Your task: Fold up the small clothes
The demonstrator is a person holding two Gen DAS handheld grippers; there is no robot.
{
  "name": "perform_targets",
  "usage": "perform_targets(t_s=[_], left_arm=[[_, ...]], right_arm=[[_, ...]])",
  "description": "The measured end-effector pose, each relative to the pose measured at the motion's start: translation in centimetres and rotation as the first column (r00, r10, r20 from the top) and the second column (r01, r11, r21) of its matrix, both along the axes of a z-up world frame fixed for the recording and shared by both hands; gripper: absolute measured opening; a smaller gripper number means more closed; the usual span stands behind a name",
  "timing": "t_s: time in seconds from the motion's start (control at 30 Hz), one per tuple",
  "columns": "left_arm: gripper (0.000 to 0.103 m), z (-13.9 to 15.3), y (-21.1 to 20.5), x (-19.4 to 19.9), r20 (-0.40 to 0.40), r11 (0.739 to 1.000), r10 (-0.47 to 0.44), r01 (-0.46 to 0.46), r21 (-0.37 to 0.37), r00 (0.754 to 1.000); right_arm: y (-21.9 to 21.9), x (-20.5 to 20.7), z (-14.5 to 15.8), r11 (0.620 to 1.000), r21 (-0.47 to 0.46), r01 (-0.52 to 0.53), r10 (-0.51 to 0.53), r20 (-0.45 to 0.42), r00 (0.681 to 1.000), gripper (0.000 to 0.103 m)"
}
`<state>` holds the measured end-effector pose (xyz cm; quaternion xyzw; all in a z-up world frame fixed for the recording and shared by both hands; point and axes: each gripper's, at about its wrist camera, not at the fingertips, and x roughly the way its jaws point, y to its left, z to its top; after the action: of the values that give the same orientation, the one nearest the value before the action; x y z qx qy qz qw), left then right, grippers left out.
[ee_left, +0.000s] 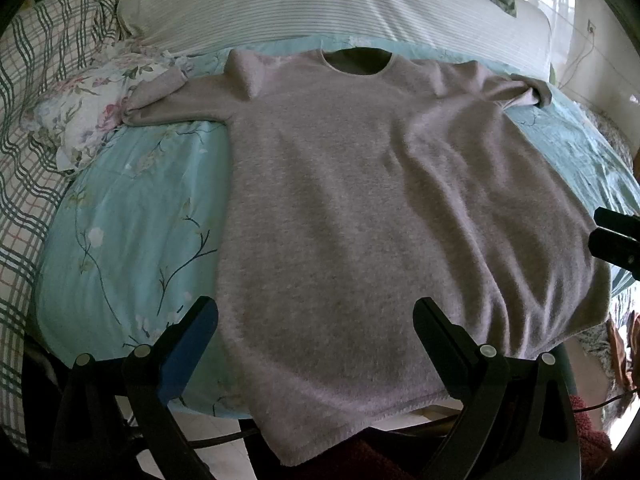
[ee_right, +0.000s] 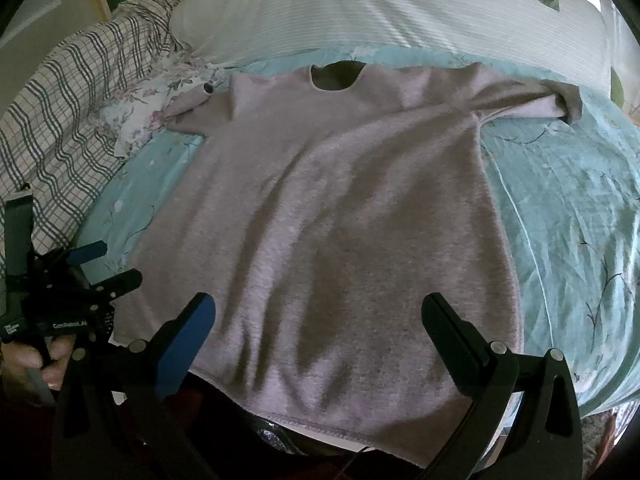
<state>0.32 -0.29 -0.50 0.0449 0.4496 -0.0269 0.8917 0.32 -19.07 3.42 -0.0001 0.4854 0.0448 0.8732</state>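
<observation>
A fuzzy pale mauve-grey sweater (ee_left: 352,208) (ee_right: 340,208) lies flat on the bed, neckline (ee_left: 358,62) far from me, hem hanging over the near edge. Its left sleeve (ee_left: 160,100) is bunched onto a floral pillow; its right sleeve (ee_right: 532,98) stretches out with the cuff turned. My left gripper (ee_left: 316,312) hovers open above the hem's left part, nothing between its fingers. My right gripper (ee_right: 320,308) stands open over the hem's right part, also empty. In the right wrist view the left gripper (ee_right: 106,264) shows at the far left, held by a hand (ee_right: 36,360).
The bed has a light blue floral sheet (ee_left: 132,216). A floral pillow (ee_left: 100,100) and a checked blanket (ee_left: 36,92) lie to the left, and a white striped quilt (ee_left: 320,4) runs across the back. Floor shows below the bed's near edge.
</observation>
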Motion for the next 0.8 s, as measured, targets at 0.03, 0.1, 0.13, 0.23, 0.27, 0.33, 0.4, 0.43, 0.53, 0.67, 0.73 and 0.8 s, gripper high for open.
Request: perform_targets(t_s=[0.03,0.1,0.13,0.23,0.27,0.33,0.4,0.43,0.53,0.67,0.73,0.8], left_arm=[[0.099,0.0,0.0,0.0,0.000,1.000,0.000,0.000,0.000,1.000],[0.099,0.0,0.0,0.1,0.000,1.000,0.000,0.000,-0.005,1.000],[0.099,-0.1,-0.1,0.2,-0.002,1.000,0.000,0.000,-0.004,1.000],[0.099,-0.2,-0.2,0.6,-0.008,1.000,-0.005,0.005,-0.008,1.000],[0.099,-0.1,-0.2,0.8,-0.014,1.000,-0.007,0.007,-0.013,1.000],[0.099,-0.2,-0.3,1.1,-0.018,1.000,-0.012,0.012,-0.017,1.000],[0.099,-0.3,-0.2,1.5,-0.023,1.000,-0.018,0.018,-0.017,1.000],[0.099,-0.4,-0.1,1.7,-0.025,1.000,-0.021,0.020,-0.014,0.999],[0.098,-0.5,-0.1,2.5,-0.043,0.999,-0.030,0.029,-0.026,0.999],[0.099,-0.5,0.3,3.6,-0.023,0.999,-0.029,0.029,-0.025,0.999],[0.098,-0.3,0.4,4.1,0.001,0.999,-0.026,0.026,-0.022,1.000],[0.098,-0.3,0.5,4.8,-0.010,1.000,-0.017,0.017,-0.003,1.000]], right_arm=[[0.1,0.0,-0.1,1.000,-0.005,0.000,0.000,0.008,1.000,0.103],[0.2,0.0,-0.1,1.000,-0.001,0.001,-0.001,0.007,1.000,0.103],[0.2,0.0,-0.1,1.000,-0.013,0.000,0.000,0.012,1.000,0.103],[0.2,0.1,-0.1,1.000,0.011,0.009,-0.009,-0.006,1.000,0.103],[0.1,0.3,-0.1,0.999,0.051,0.017,-0.016,-0.036,0.999,0.103],[-0.2,0.5,-0.1,0.997,0.076,0.026,-0.022,-0.057,0.998,0.103],[-0.4,0.8,-0.2,0.997,0.073,0.030,-0.027,-0.044,0.999,0.103],[-0.6,0.9,-0.2,0.997,0.069,0.033,-0.030,-0.033,0.999,0.103],[-1.8,1.4,0.0,0.997,0.057,0.044,-0.045,0.018,0.999,0.103],[-3.7,2.5,0.6,0.995,0.069,0.076,-0.080,0.056,0.995,0.102],[-5.0,3.3,0.9,0.991,0.084,0.102,-0.107,0.066,0.992,0.102],[-6.6,4.2,1.2,0.986,0.106,0.129,-0.137,0.072,0.988,0.100]])
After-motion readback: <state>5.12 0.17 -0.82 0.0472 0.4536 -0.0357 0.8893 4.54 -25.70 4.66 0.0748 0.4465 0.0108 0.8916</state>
